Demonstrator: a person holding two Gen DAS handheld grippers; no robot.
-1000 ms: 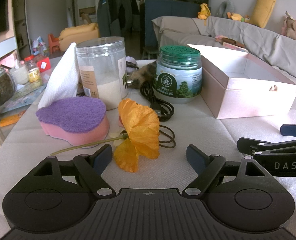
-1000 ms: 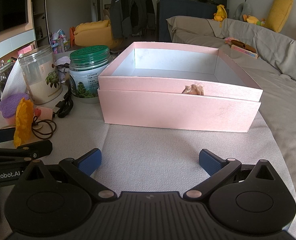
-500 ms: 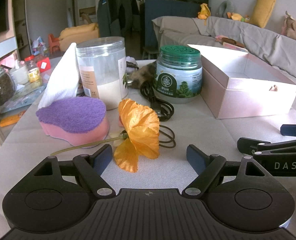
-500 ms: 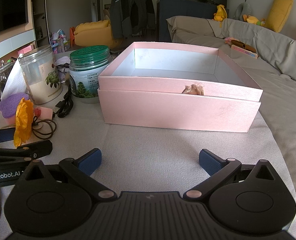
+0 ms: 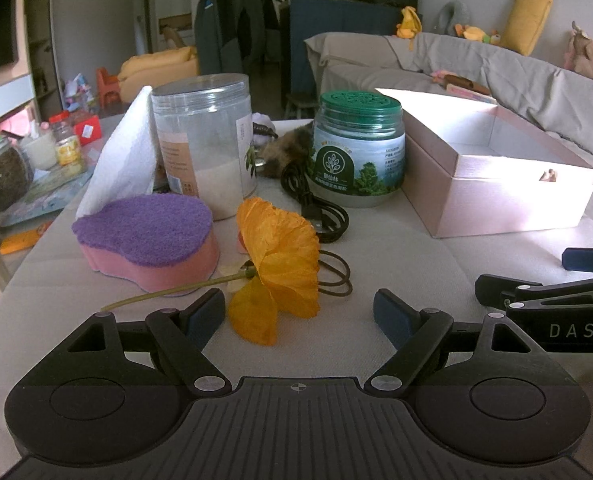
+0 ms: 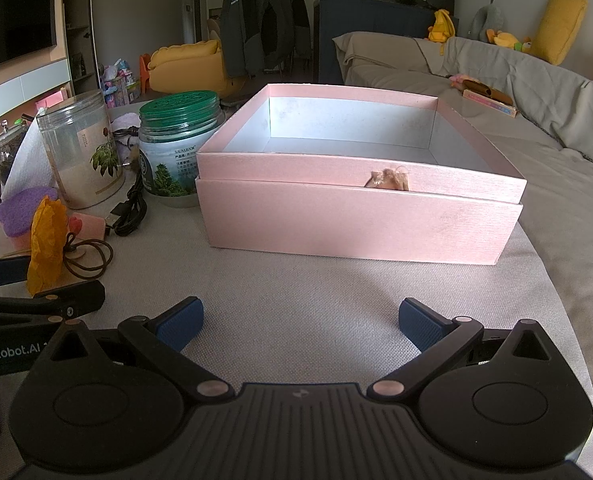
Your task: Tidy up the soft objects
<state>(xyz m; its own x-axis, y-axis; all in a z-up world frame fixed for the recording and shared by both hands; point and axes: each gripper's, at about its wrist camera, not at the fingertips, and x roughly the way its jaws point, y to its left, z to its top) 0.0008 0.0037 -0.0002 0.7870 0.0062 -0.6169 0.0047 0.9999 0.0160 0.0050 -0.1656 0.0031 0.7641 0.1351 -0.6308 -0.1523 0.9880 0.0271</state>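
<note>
An orange fabric flower point(image 5: 280, 264) on a green stem lies on the cloth-covered table, just ahead of my left gripper point(image 5: 300, 314), which is open and holds nothing. Left of the flower sits a pink sponge with a purple top point(image 5: 148, 240). A white cloth point(image 5: 124, 160) leans behind the sponge. The open pink box point(image 6: 360, 184) stands straight in front of my right gripper point(image 6: 300, 320), which is open and has nothing in it. The box point(image 5: 492, 172) looks bare inside. The flower point(image 6: 46, 240) and sponge point(image 6: 20, 212) also show at the left of the right wrist view.
A clear plastic jar point(image 5: 206, 140) and a green-lidded jar point(image 5: 358, 144) stand behind the flower. A black cable point(image 5: 316, 208) and a brown cord loop point(image 5: 336, 276) lie between them. More jars point(image 5: 4, 176) crowd the table's left edge. A grey sofa point(image 6: 536, 92) runs behind the box.
</note>
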